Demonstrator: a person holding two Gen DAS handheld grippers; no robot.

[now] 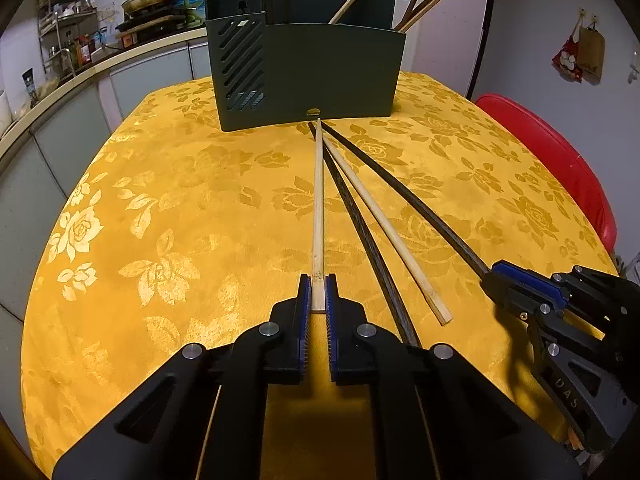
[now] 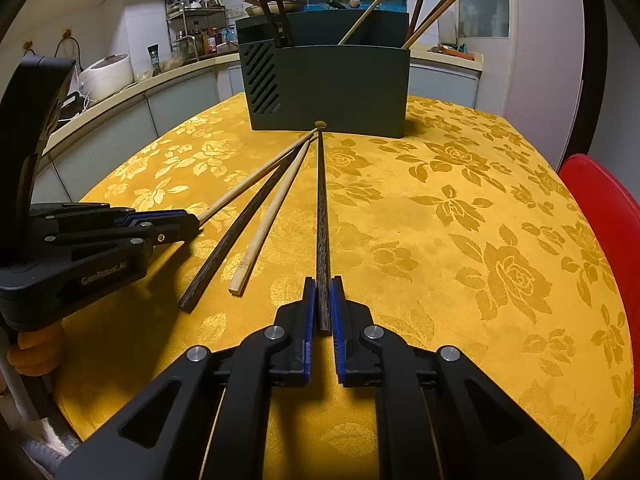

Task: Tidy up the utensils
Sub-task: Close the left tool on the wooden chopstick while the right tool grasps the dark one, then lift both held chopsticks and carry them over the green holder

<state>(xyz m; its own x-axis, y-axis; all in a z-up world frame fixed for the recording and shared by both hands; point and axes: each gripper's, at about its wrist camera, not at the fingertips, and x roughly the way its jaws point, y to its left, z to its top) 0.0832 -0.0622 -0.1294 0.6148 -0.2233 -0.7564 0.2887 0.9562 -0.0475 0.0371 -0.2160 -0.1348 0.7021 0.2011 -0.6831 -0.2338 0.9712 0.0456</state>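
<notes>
At the far left, outside the table, a kitchen counter with a wire rack of bottles is seen in both views. The table is covered by a yellow floral tablecloth.

The left gripper is closed on the thick end of a light bamboo chopstick; the blue pads are pressed against both of its sides. This chopstick is laid on the cloth, with its tip directed at the base of the holder.

Just to the right, a dark chopstick and a second light chopstick are laid free on the cloth, fanned outward from nearly one point at the holder's base. Whether the two touch cannot be told.

Further right, the right gripper is closed on the thick end of another dark chopstick, which is clamped between its blue pads and is also pointed at the holder.

The dark green utensil holder is stood upright at the far edge of the table. Several dark and brown chopsticks are held in its compartments.

At the far right, a red stool is placed beside the table.
</notes>
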